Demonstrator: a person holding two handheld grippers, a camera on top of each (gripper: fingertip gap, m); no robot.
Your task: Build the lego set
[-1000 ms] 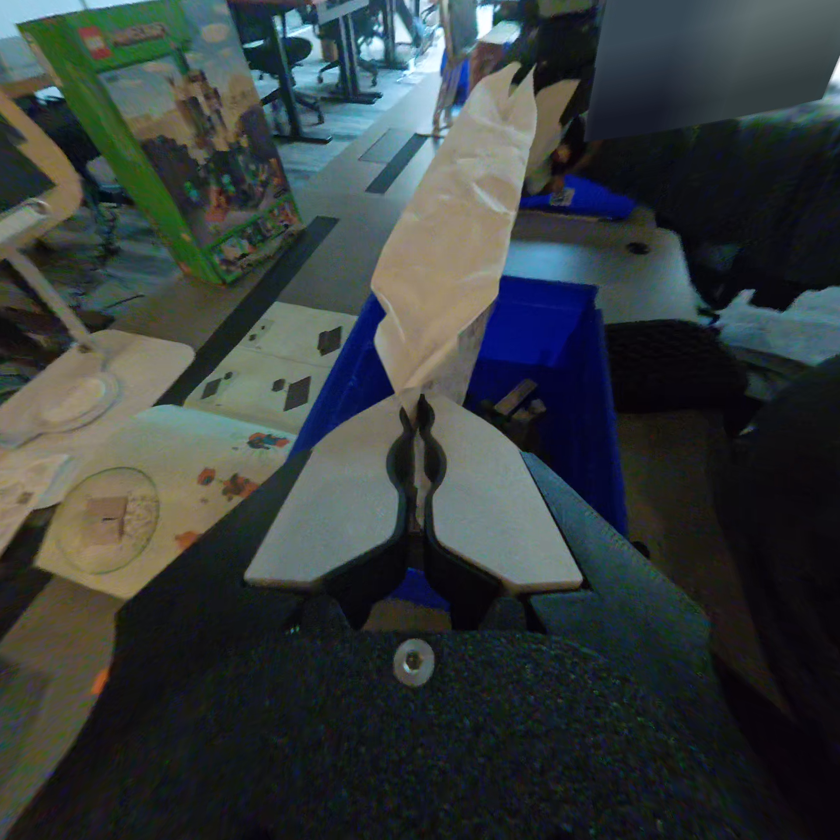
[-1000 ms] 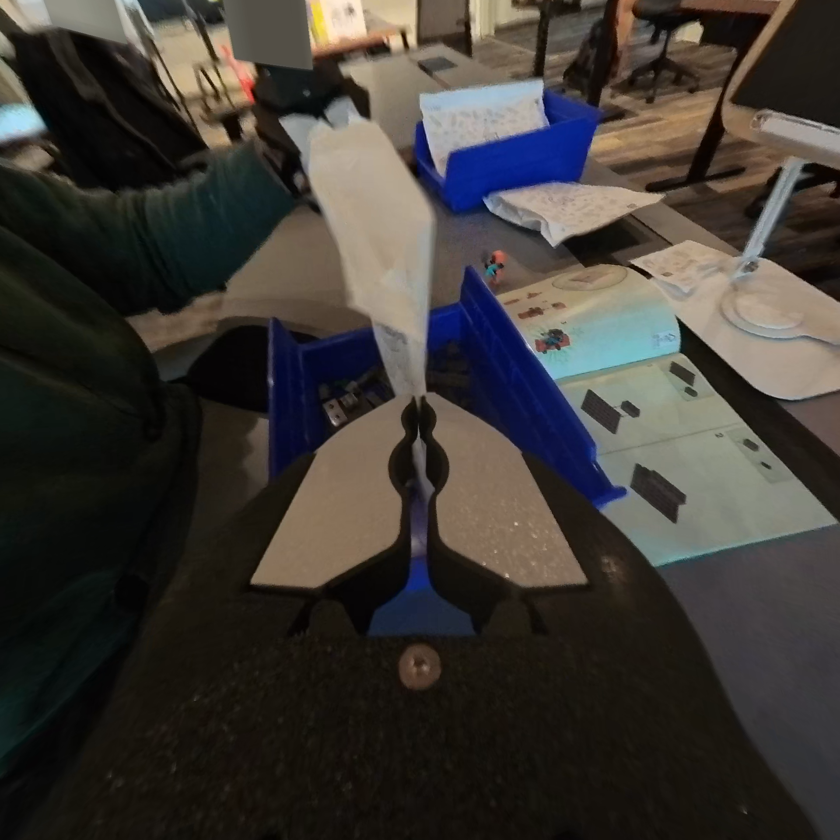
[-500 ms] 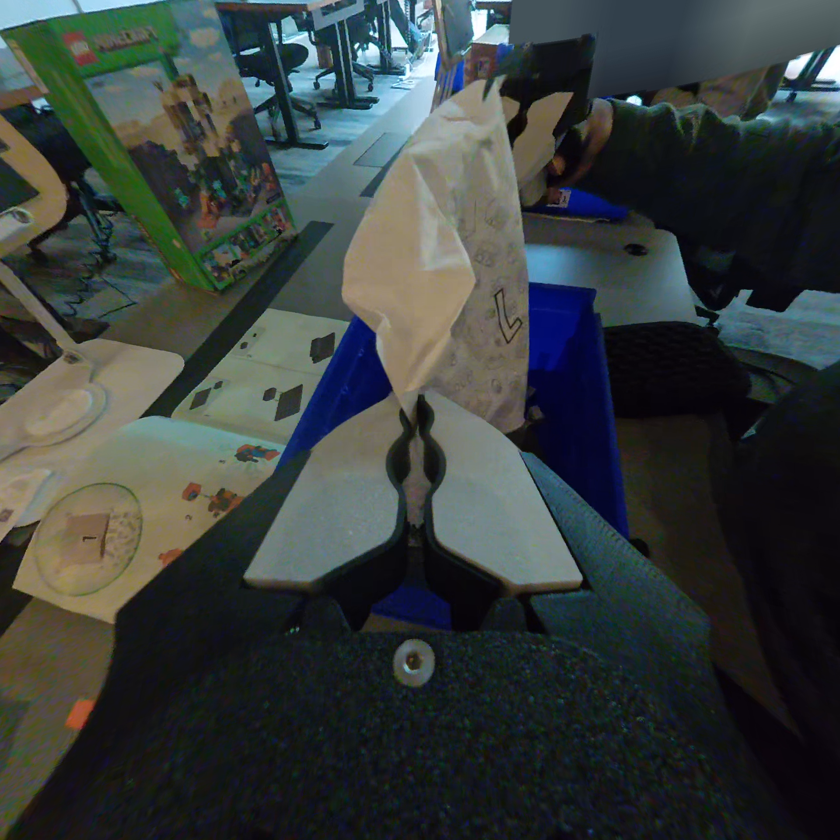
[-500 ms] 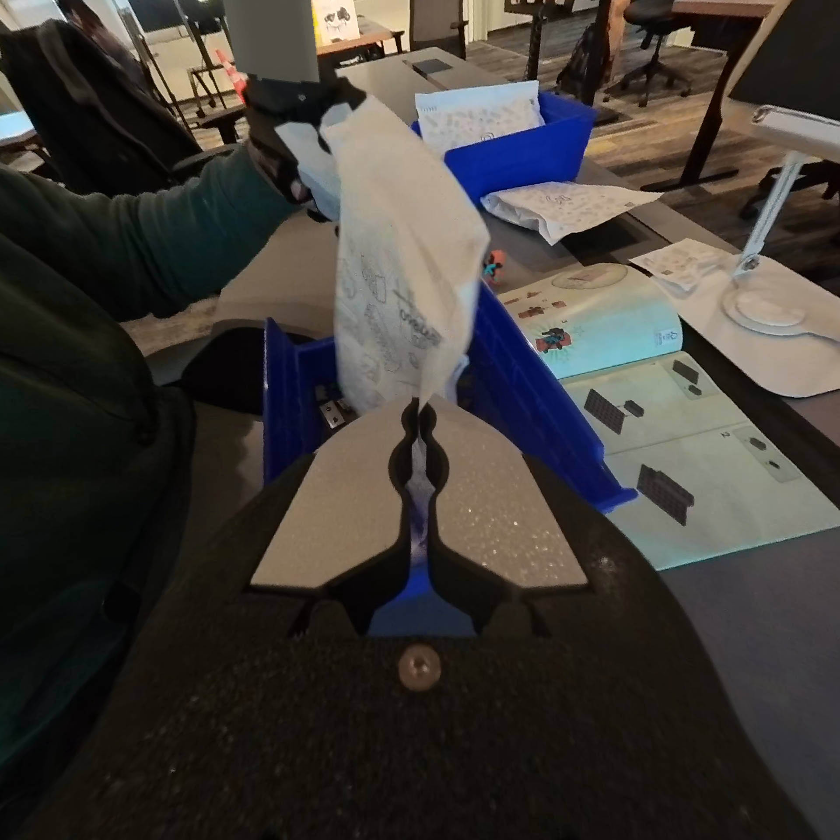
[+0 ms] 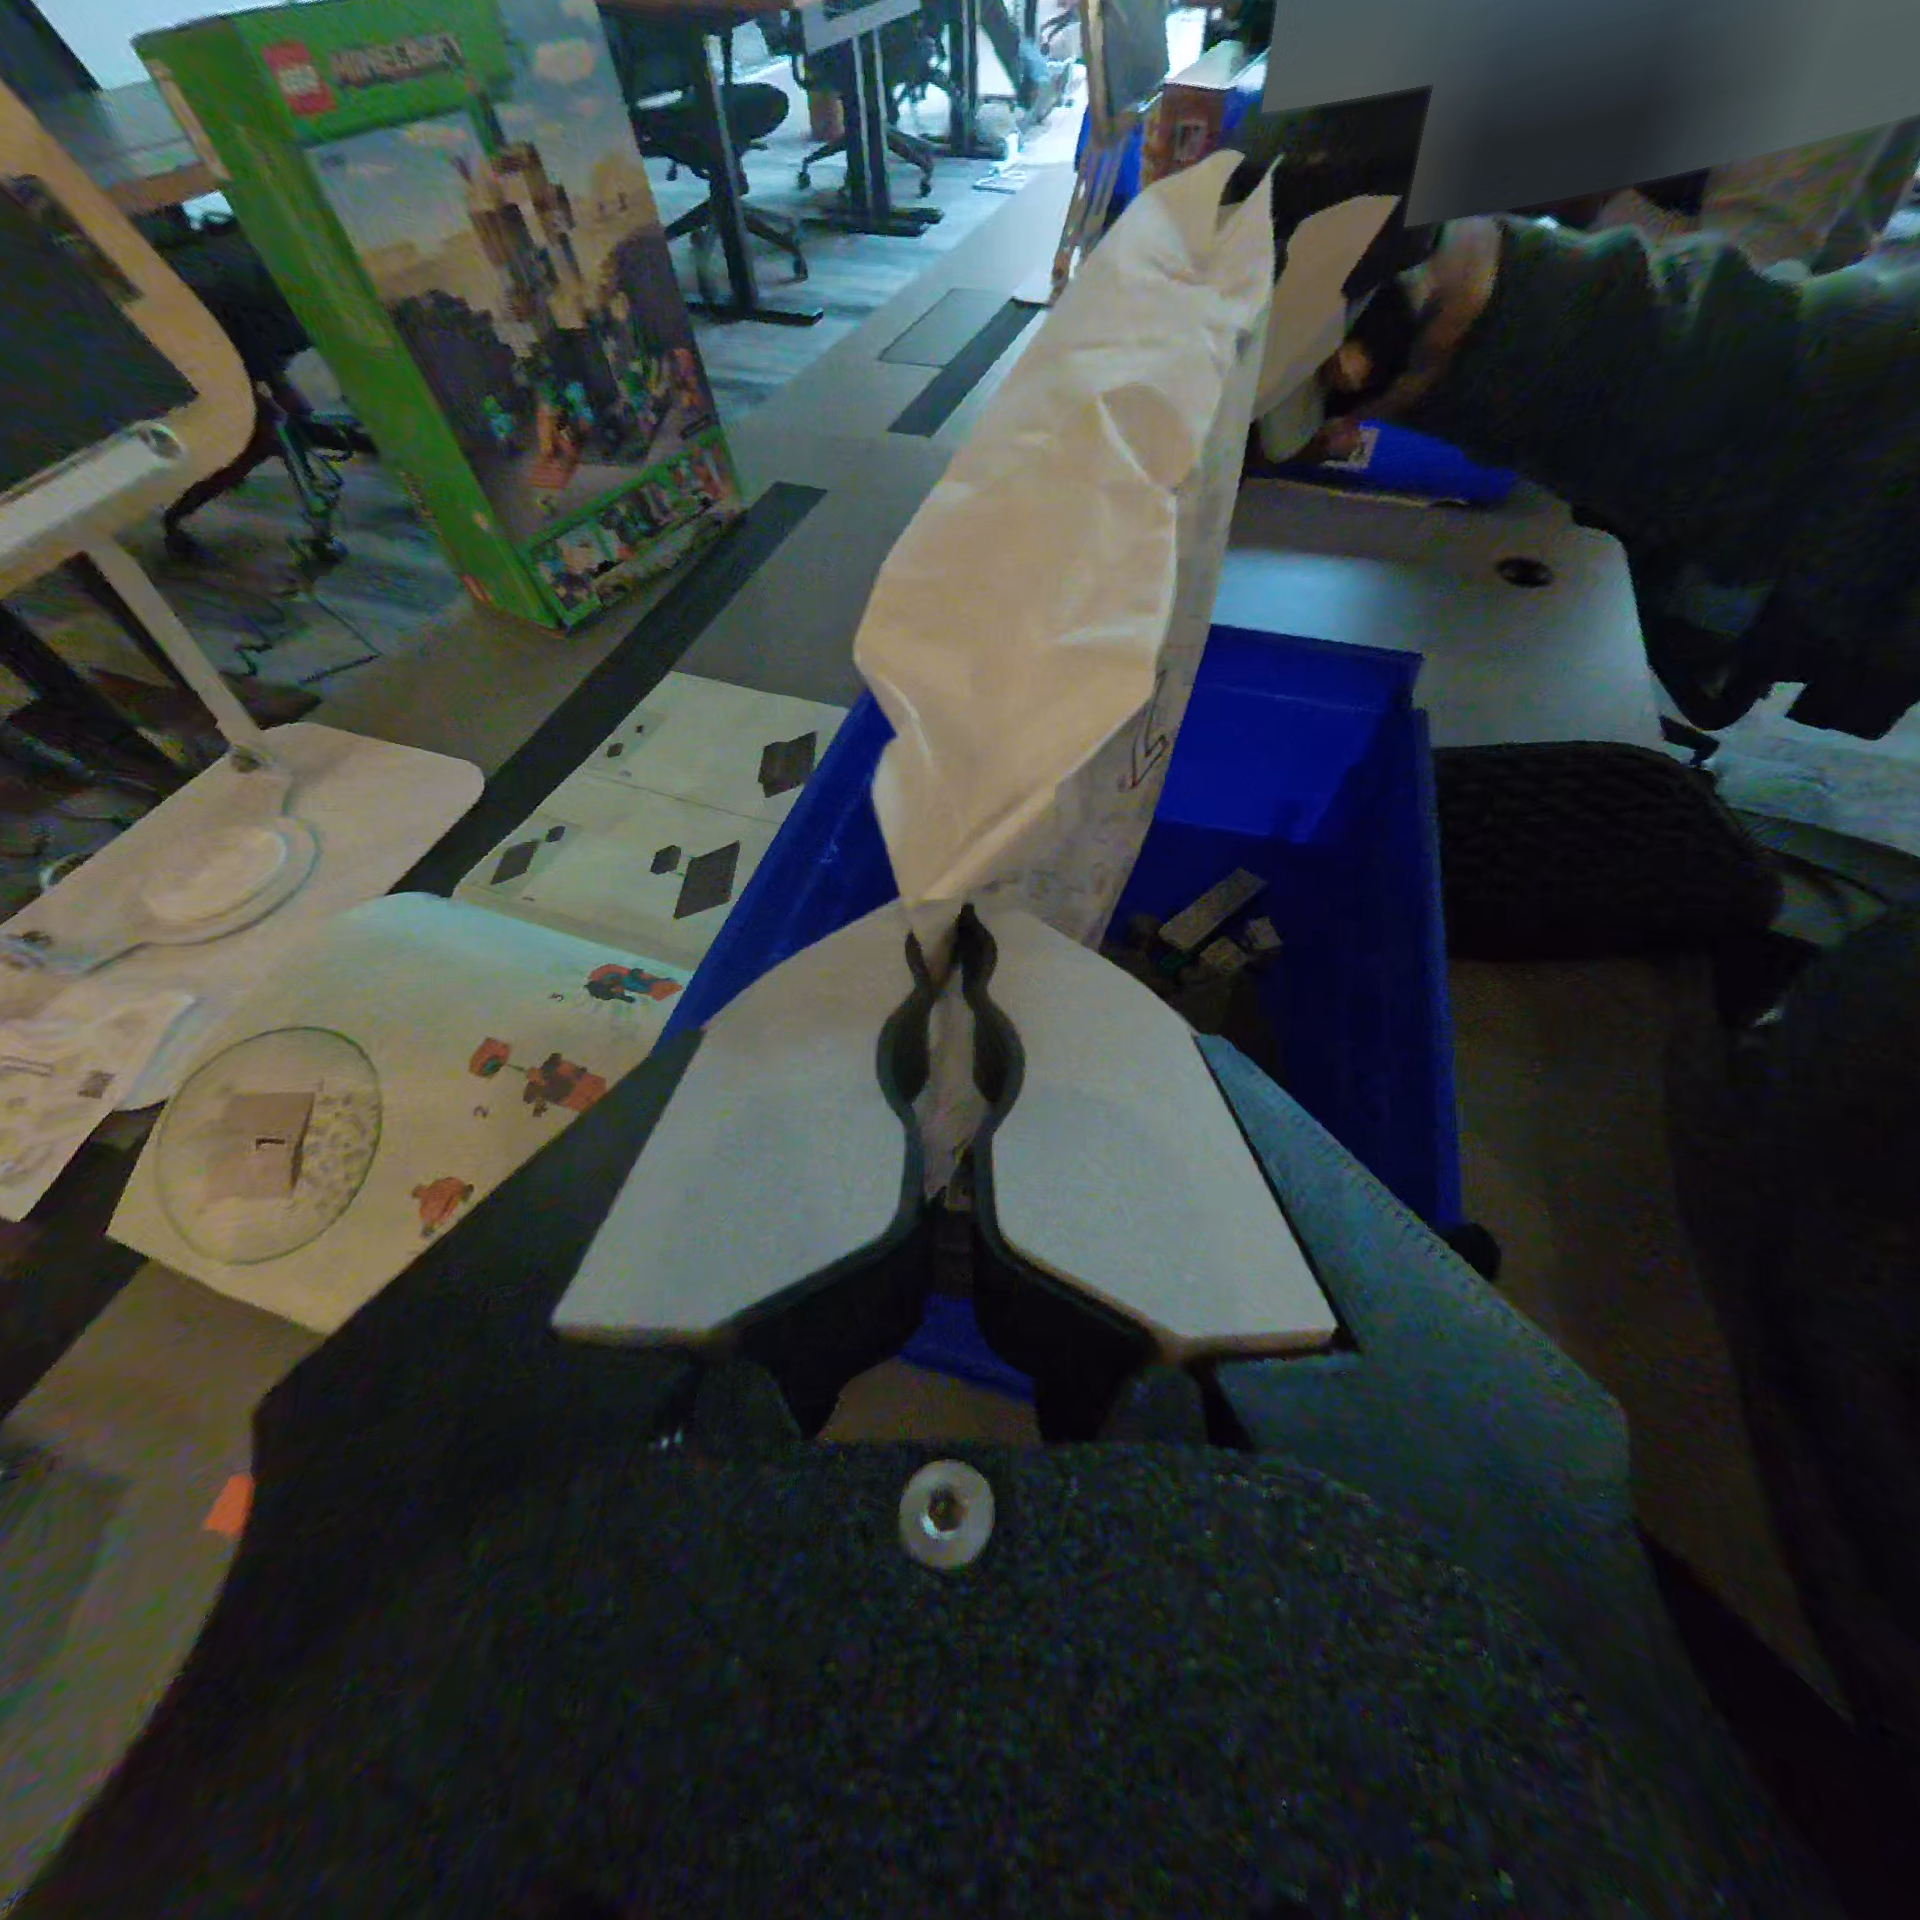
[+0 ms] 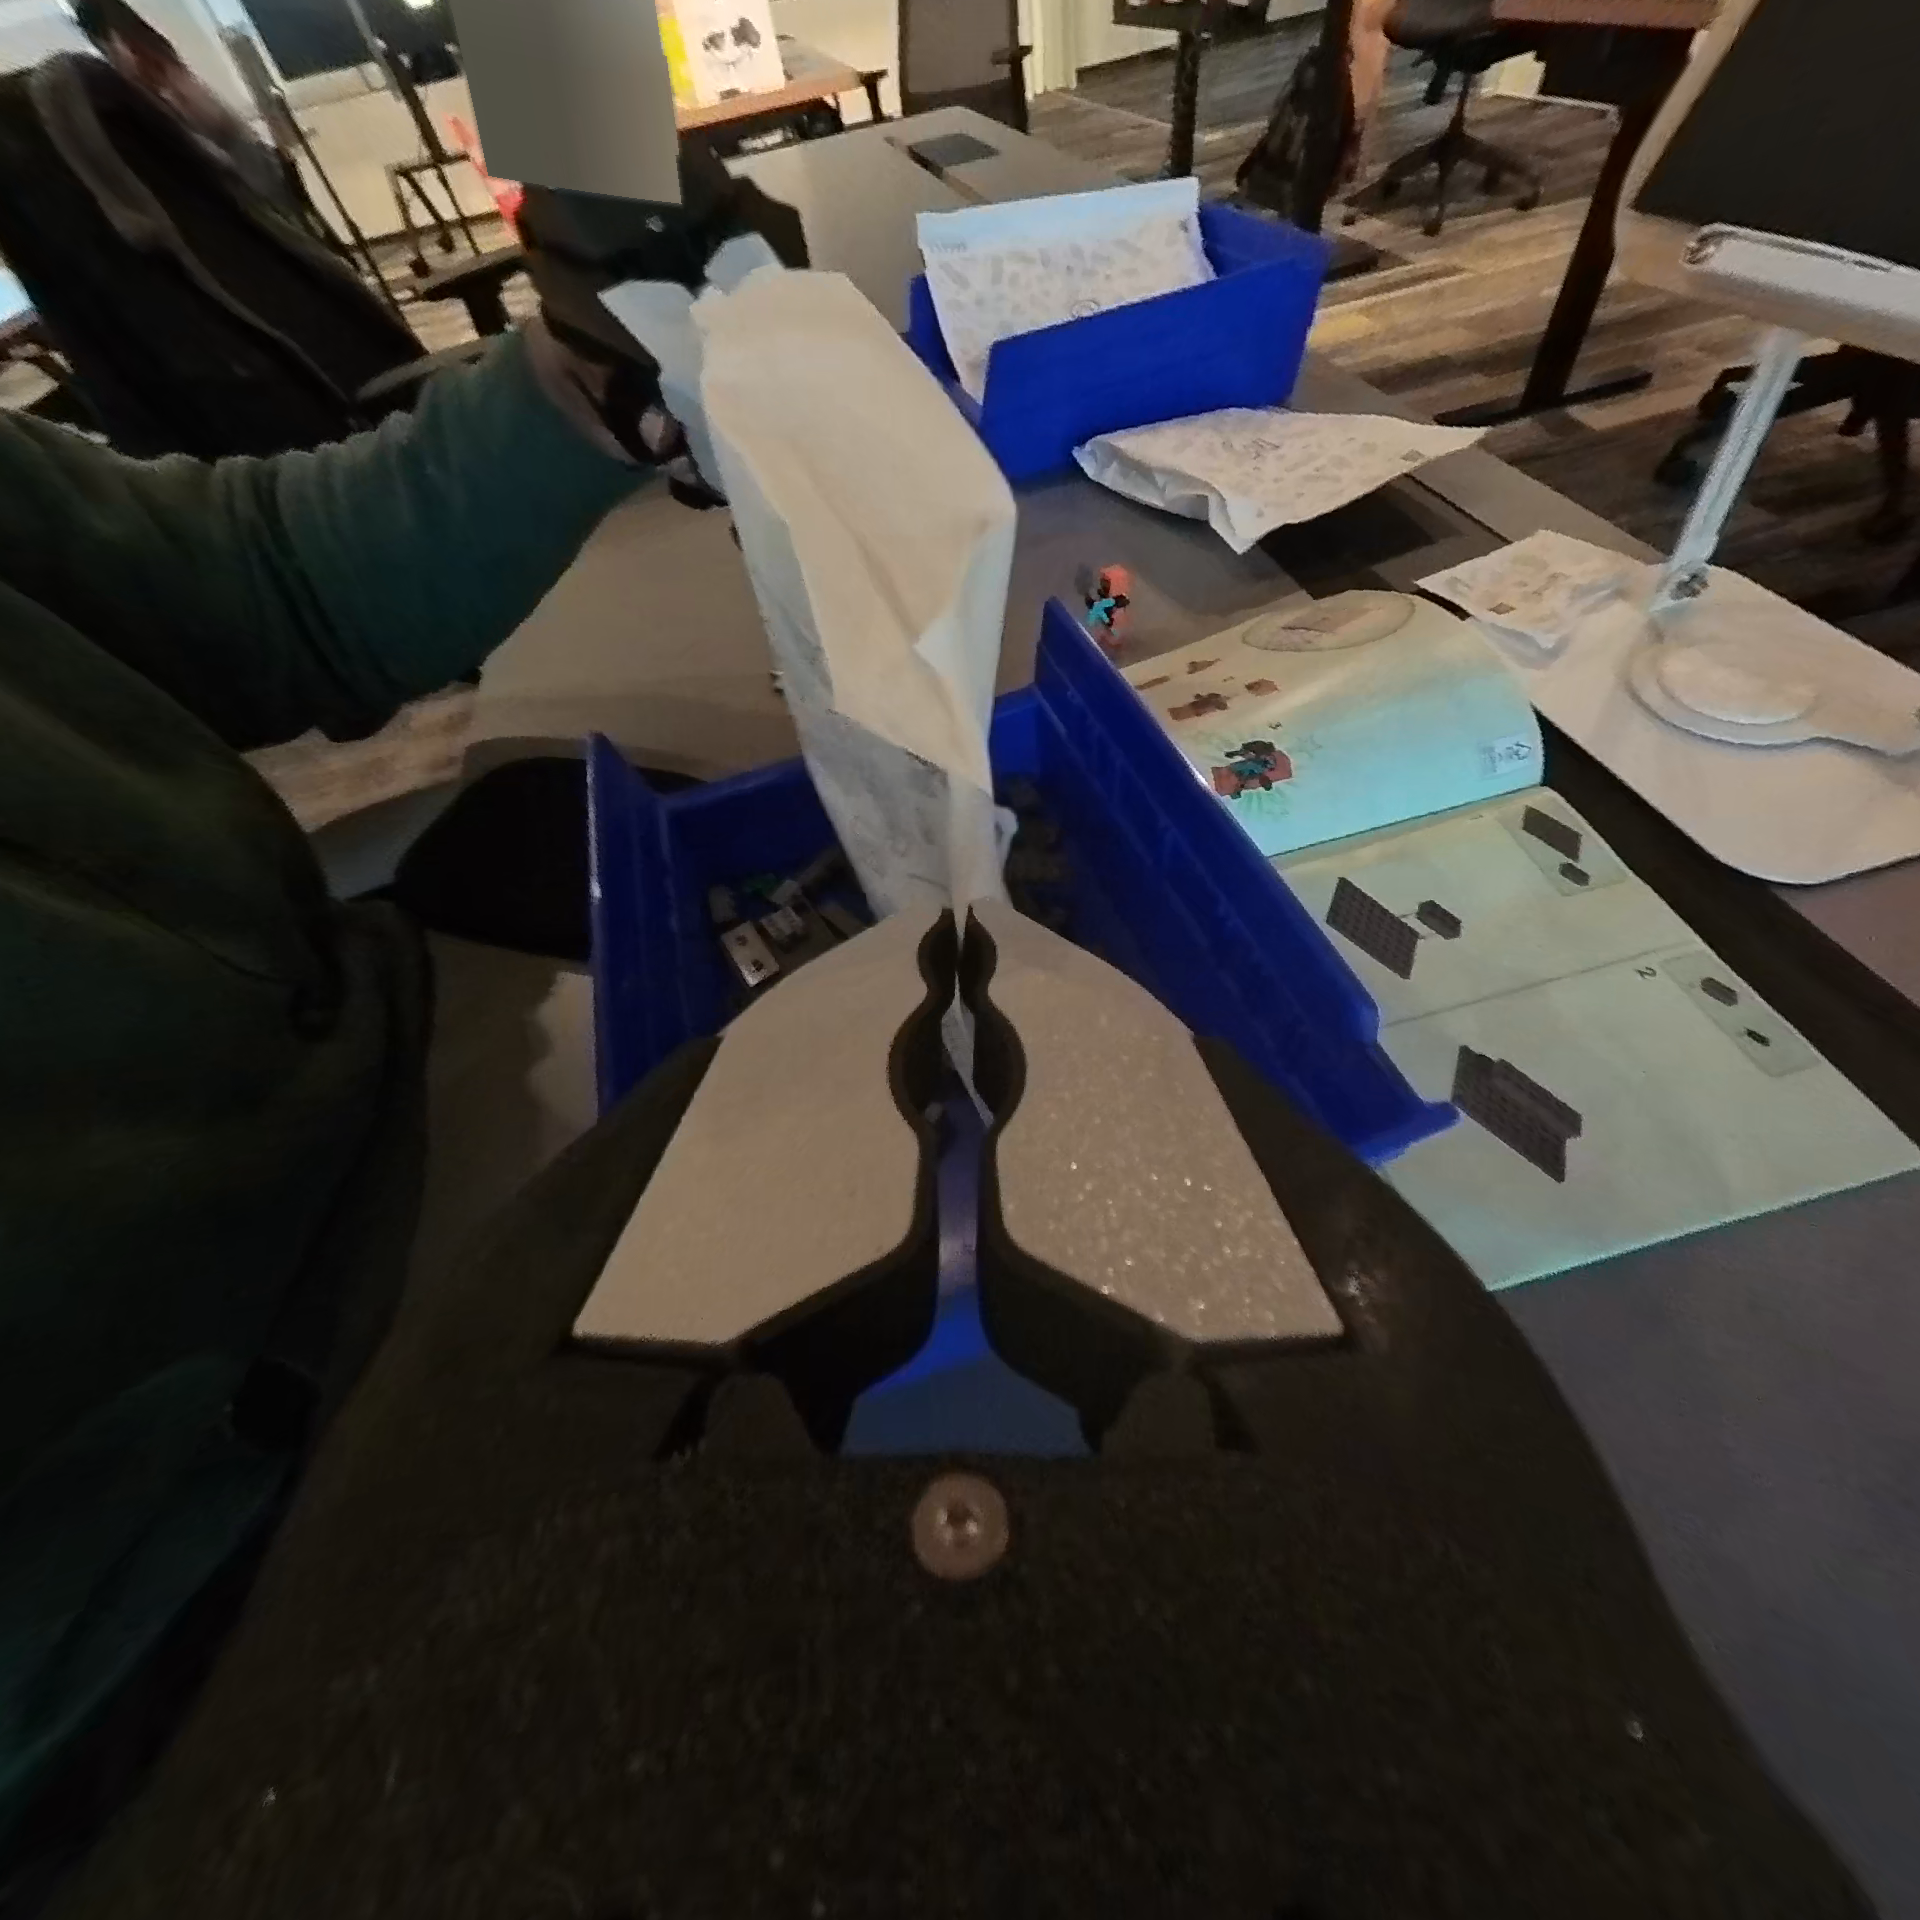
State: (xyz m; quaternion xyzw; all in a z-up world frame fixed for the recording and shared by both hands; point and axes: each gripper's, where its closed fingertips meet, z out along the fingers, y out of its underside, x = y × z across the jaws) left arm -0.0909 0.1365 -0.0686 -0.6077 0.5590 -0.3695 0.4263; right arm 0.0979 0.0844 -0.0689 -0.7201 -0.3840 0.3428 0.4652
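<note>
Early stage, by the look of it: a white paper bag [image 5: 1049, 582] is being held over the blue bin [image 5: 1340, 790], presumably for emptying. Dark loose pieces [image 6: 769, 925] are already lying in the bin; nothing assembled is being shown apart from a small figure [image 6: 1110, 615] standing just past the bin's far wall. The instruction booklet [image 6: 1558, 997] is lying open beside the bin toward the tabletop's right edge, at what looks like the first steps. Sorting and the whole build are judged as still to be done. The green set box [image 5: 499, 343] is standing upright well beyond the booklet.

The bag is being stretched between both grippers. The left gripper [image 5: 943, 940] is being kept low over the bin's near end, fingers clamped on one twisted end of the bag. The right gripper [image 6: 961, 935] is likewise being held over the bin from the opposite end, fingers pinched together on a thin corner of paper. In each wrist view the other gripper is being held high at the bag's top.
</note>
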